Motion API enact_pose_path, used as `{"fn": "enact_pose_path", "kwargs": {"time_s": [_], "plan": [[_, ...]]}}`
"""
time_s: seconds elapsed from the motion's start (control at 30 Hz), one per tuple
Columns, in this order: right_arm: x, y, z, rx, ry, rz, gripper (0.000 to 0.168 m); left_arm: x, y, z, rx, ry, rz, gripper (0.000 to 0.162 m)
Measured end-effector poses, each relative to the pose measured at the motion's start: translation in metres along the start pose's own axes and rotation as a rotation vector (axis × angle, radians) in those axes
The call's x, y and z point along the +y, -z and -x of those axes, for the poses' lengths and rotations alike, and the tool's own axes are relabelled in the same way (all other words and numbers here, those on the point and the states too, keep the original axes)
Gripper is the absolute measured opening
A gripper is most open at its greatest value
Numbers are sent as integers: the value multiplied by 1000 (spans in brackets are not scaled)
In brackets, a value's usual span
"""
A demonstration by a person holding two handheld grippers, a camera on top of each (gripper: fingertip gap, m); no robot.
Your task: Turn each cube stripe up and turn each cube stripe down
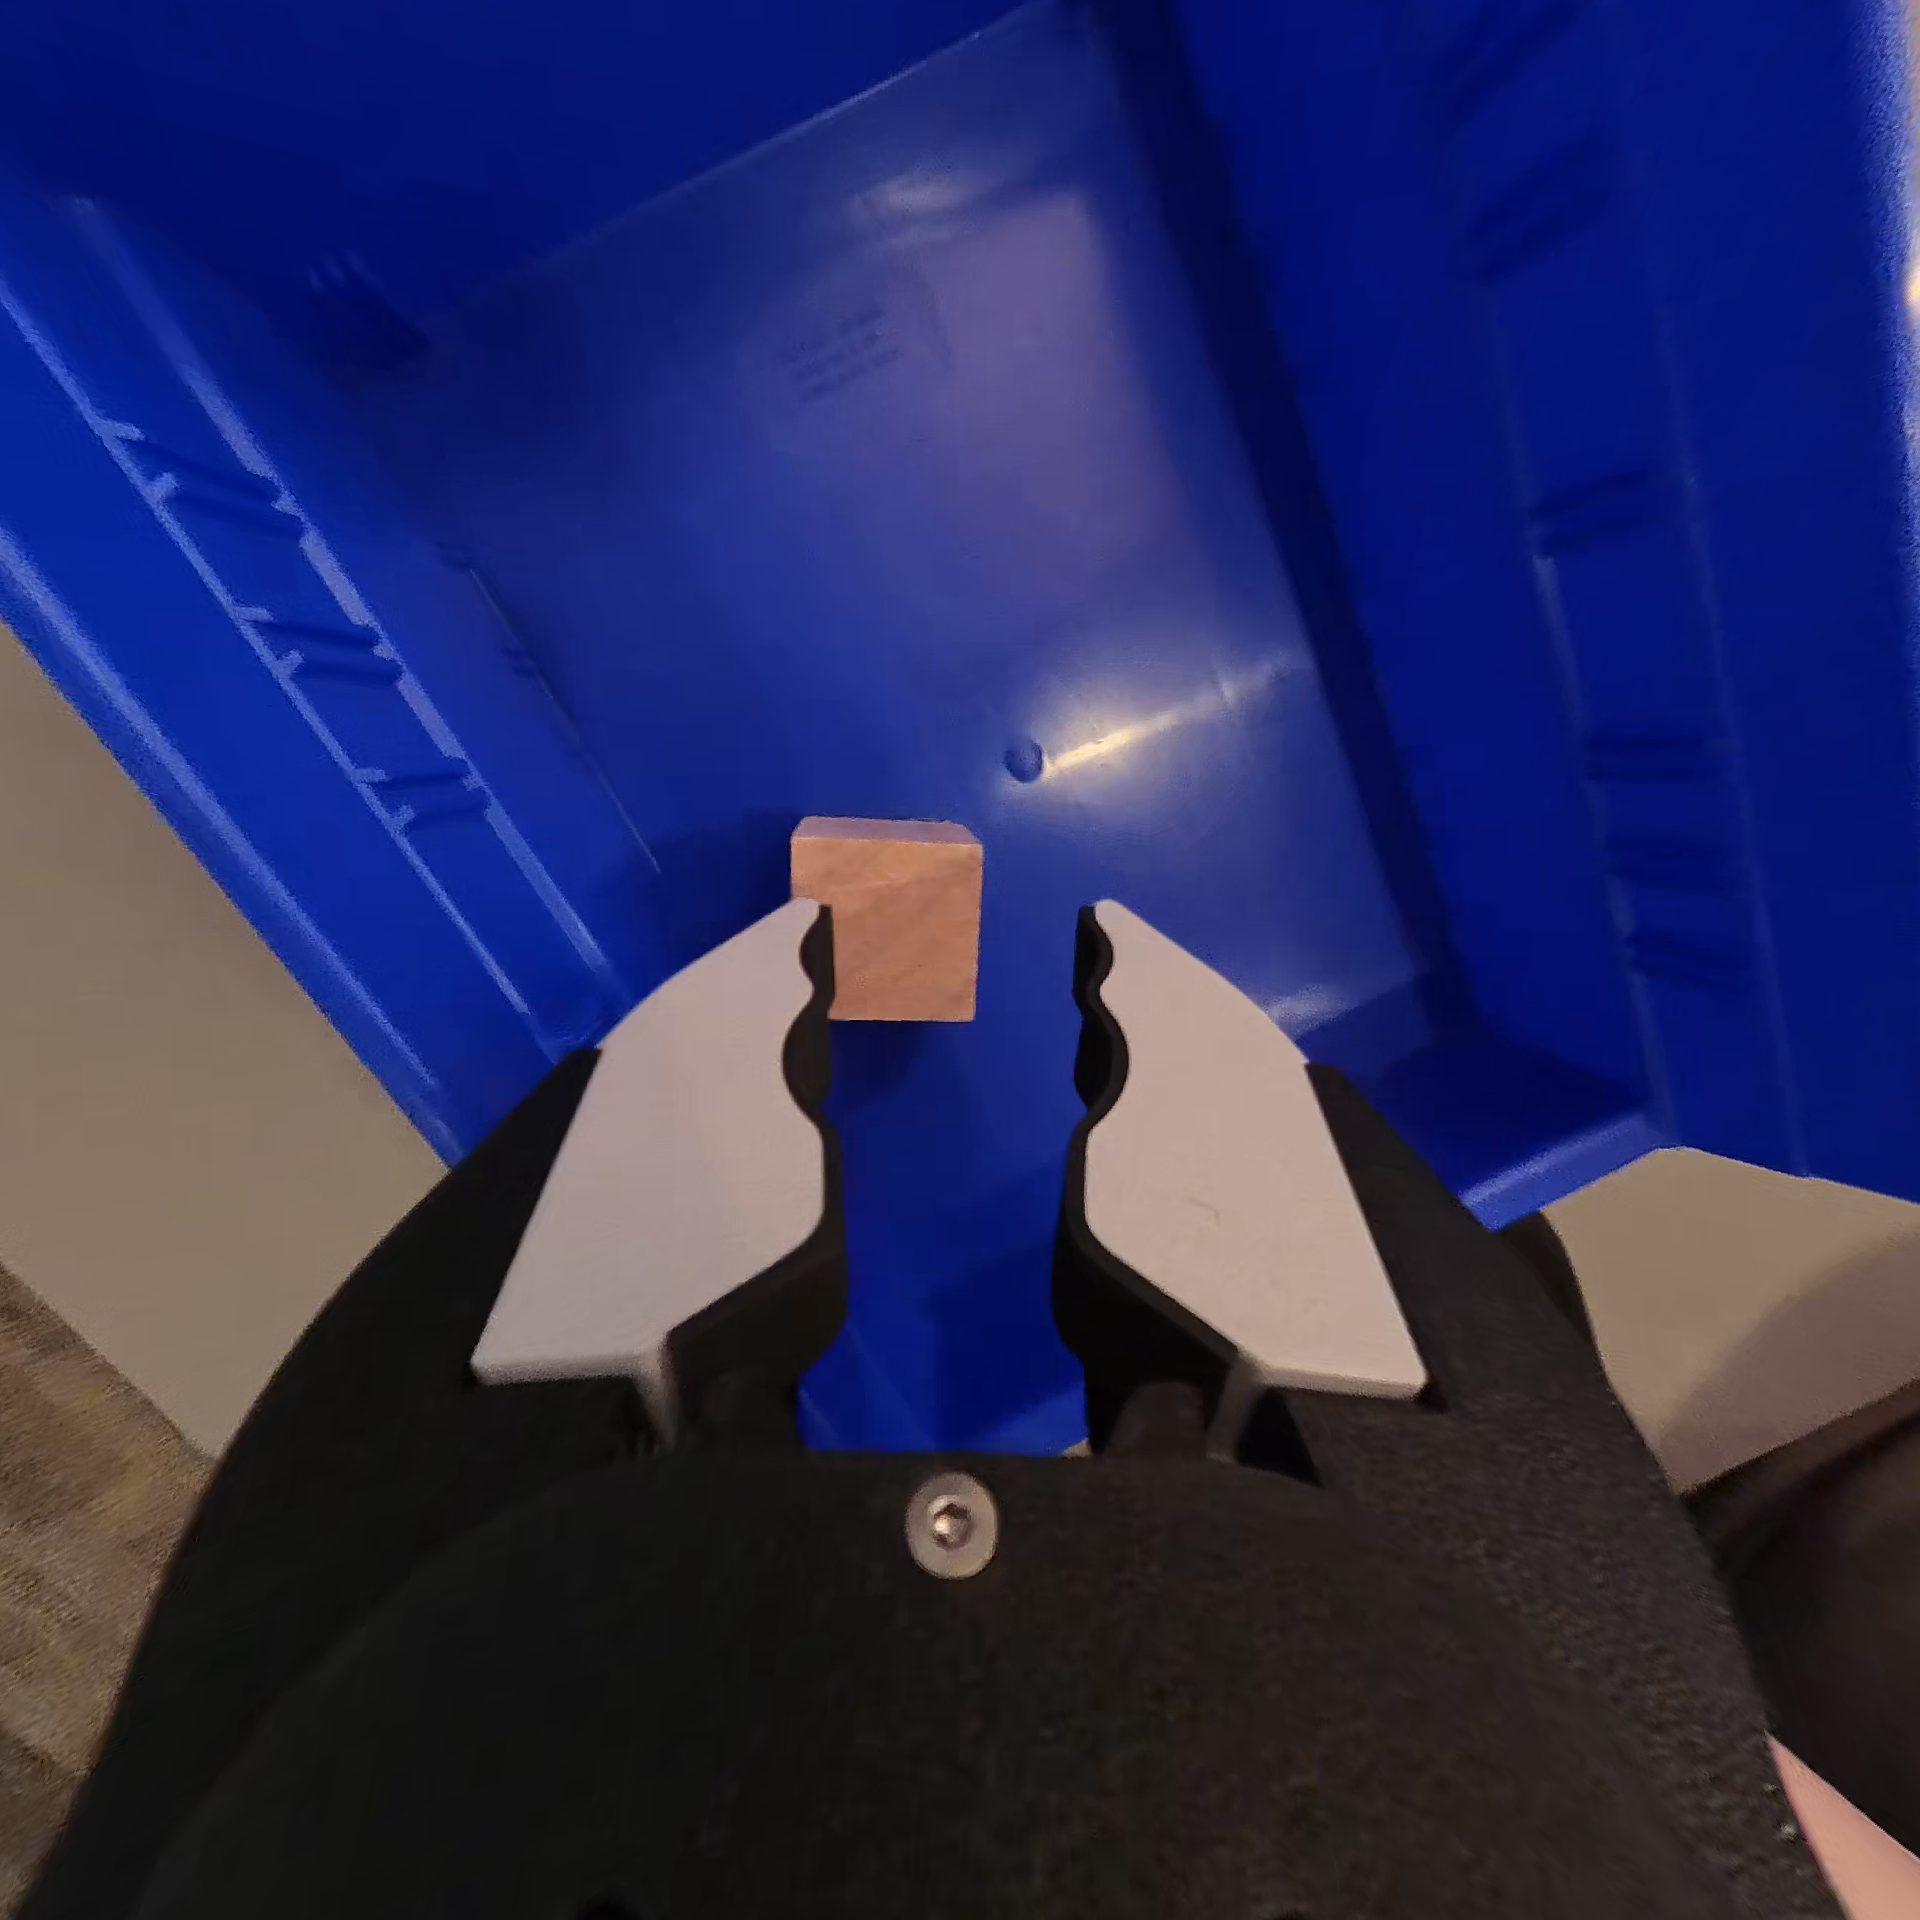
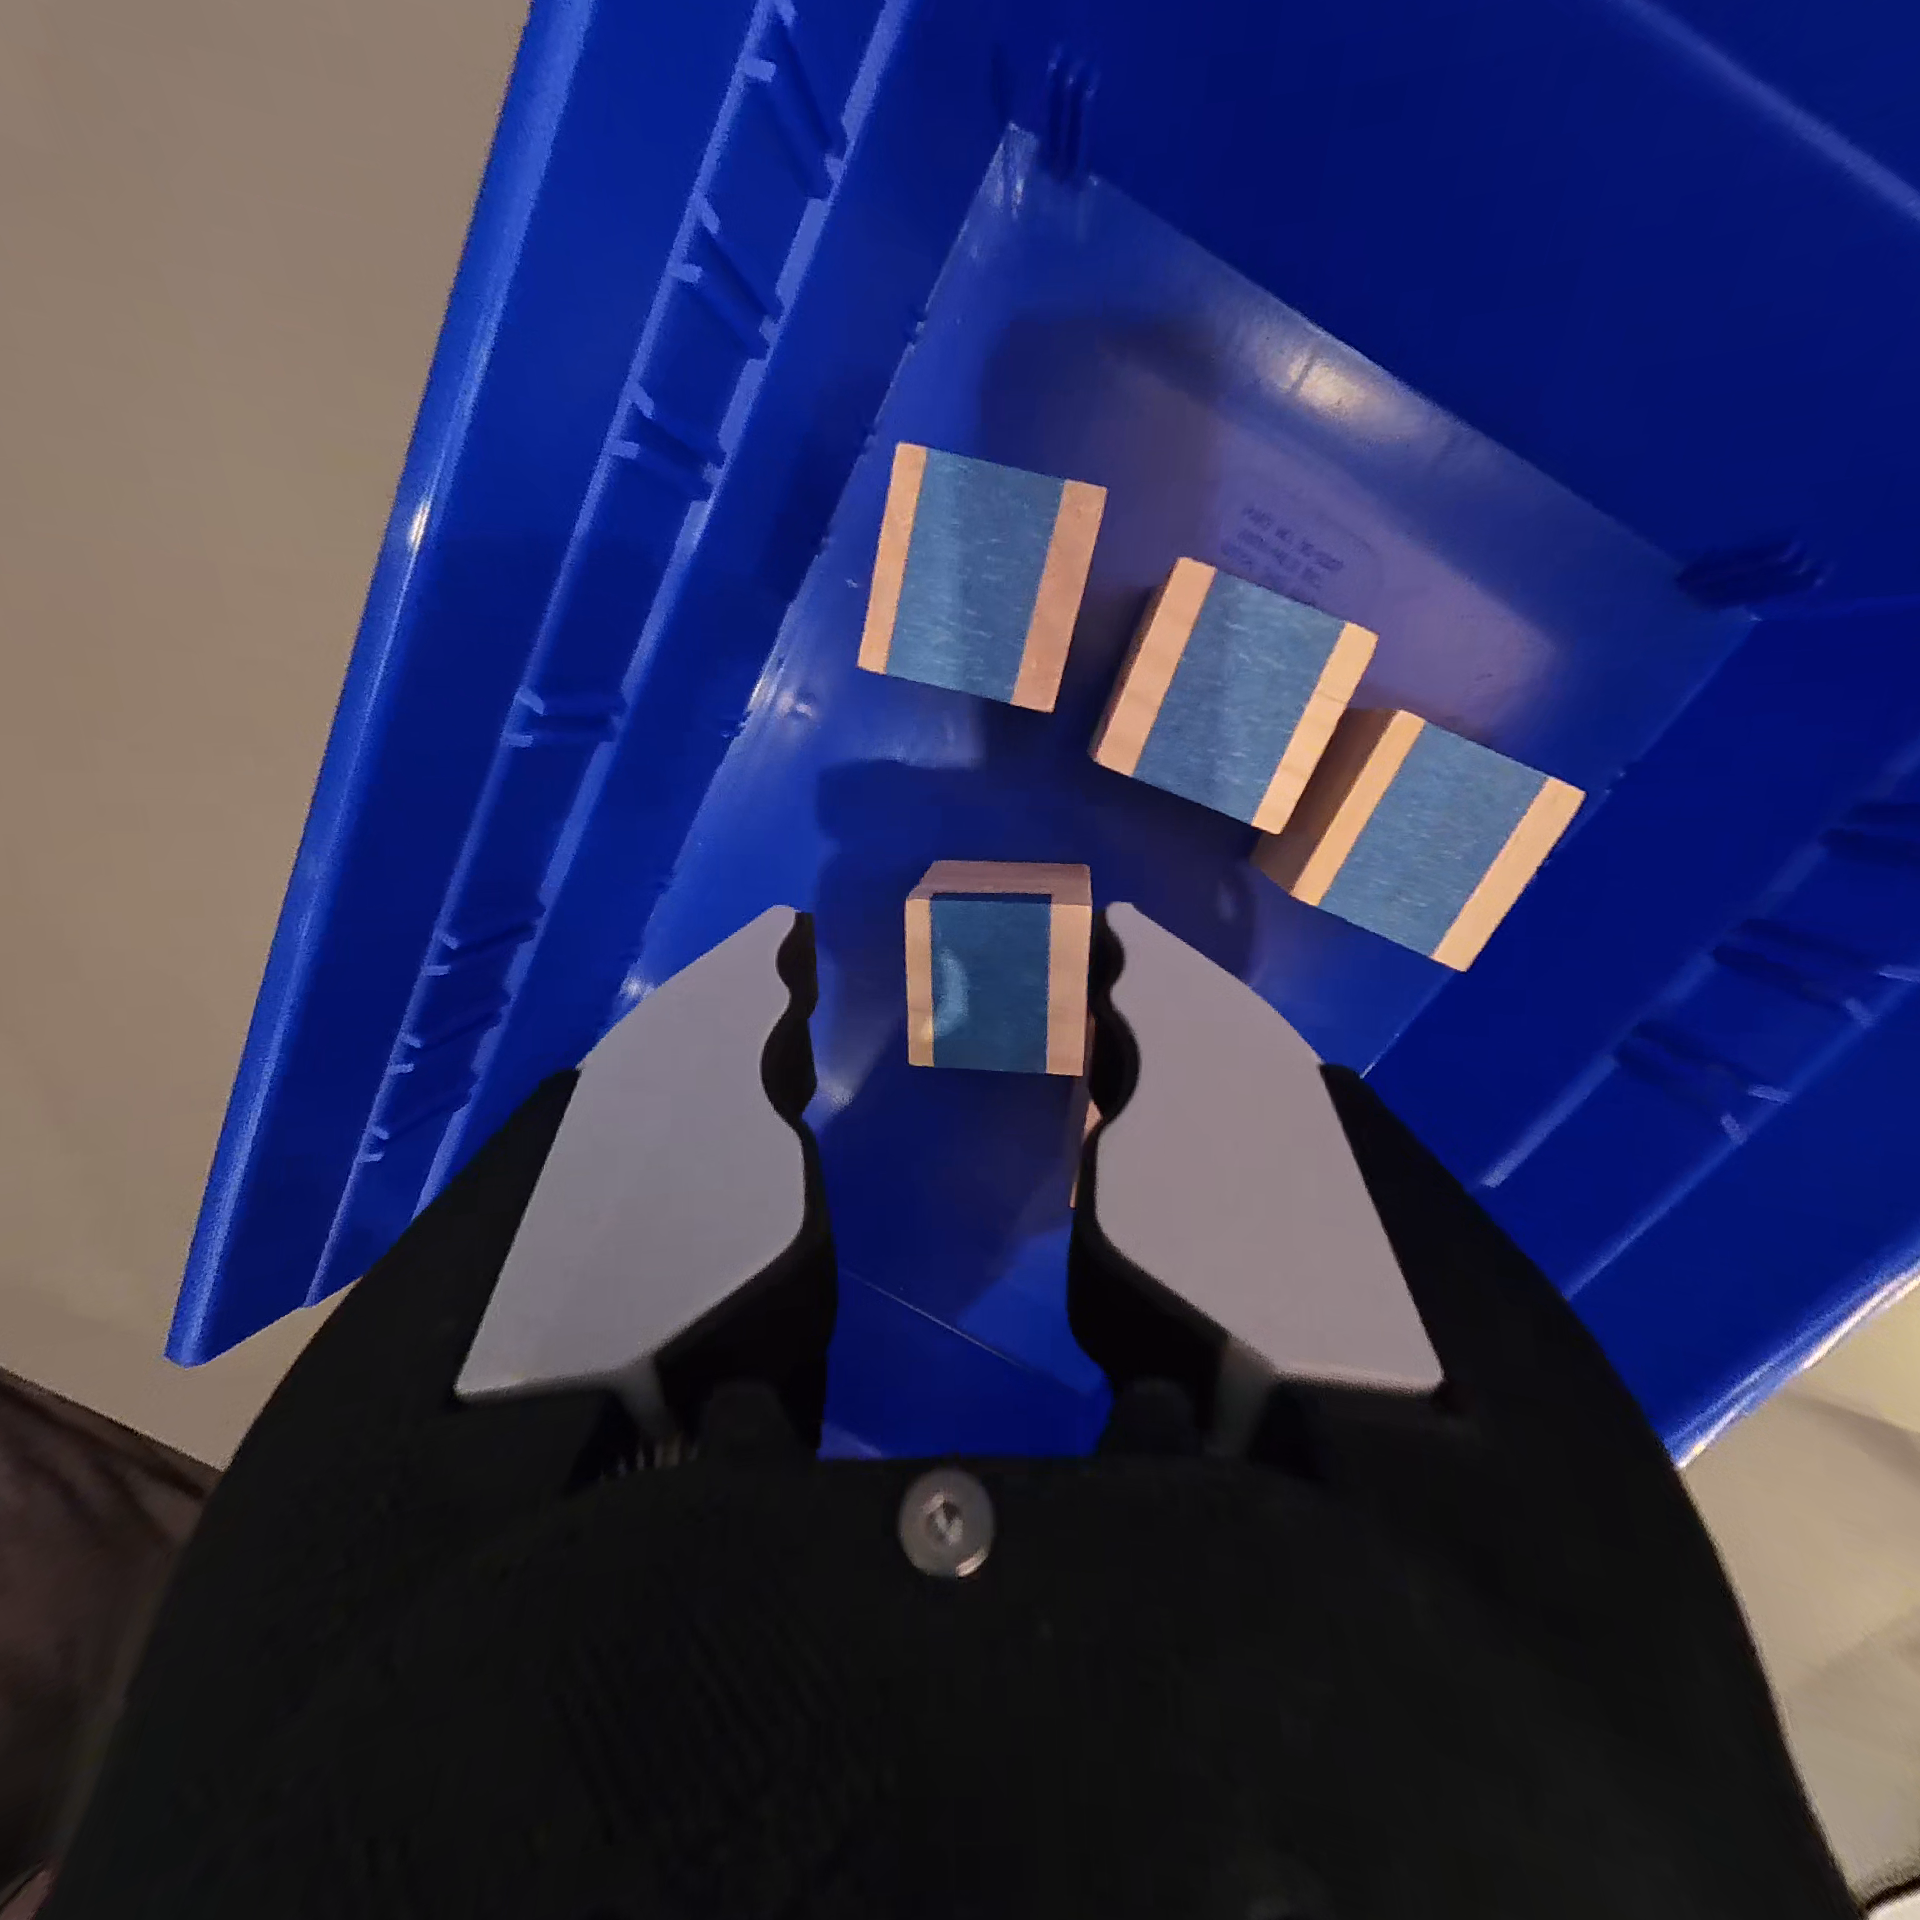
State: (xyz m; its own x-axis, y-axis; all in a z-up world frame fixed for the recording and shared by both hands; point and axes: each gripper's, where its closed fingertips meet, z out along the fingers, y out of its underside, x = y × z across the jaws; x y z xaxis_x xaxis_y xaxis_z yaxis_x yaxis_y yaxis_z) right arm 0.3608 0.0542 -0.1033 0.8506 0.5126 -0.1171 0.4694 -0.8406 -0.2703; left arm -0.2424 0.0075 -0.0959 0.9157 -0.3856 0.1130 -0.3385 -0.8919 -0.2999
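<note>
Left gripper (image 1: pixel 954 909) spread, its left finger touching a plain cube (image 1: pixel 894 920) in the bin (image 1: pixel 1195 582). Right gripper (image 2: pixel 951 914) spread around a striped cube (image 2: pixel 1000 971); uneven closing could shove either cube sideways.

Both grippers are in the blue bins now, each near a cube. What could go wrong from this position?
1. The left gripper is open, and the plain cube sits against one finger only, so closing may push it aside.
2. The right gripper is open around a striped cube; three striped cubes lie close behind, so pushing forward could knock them.
</note>
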Motion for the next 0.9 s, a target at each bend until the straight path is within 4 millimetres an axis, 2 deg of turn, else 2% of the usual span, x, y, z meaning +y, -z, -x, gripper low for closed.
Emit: {"fn": "enact_pose_path", "kwargs": {"time_s": [0.07, 0.13, 0.6, 0.73, 0.9], "plan": [[1, -1, 0, -3, 2, 7, 52, 2, -4, 5, -39, -14, 26, 43], [3, -2, 3, -20, 5, 19, 50, 2, -10, 11, -72, -25, 47, 52], [5, -4, 8, -28, 41, 43, 48, 19, -36, 22, -272, -67, 303, 55], [5, -4, 7, -22, 44, 43, 48, 26, -38, 26, -320, -86, 371, 47], [7, -5, 6, -11, 46, 56, 48, 25, -41, 16, -289, -100, 389, 47]]}}
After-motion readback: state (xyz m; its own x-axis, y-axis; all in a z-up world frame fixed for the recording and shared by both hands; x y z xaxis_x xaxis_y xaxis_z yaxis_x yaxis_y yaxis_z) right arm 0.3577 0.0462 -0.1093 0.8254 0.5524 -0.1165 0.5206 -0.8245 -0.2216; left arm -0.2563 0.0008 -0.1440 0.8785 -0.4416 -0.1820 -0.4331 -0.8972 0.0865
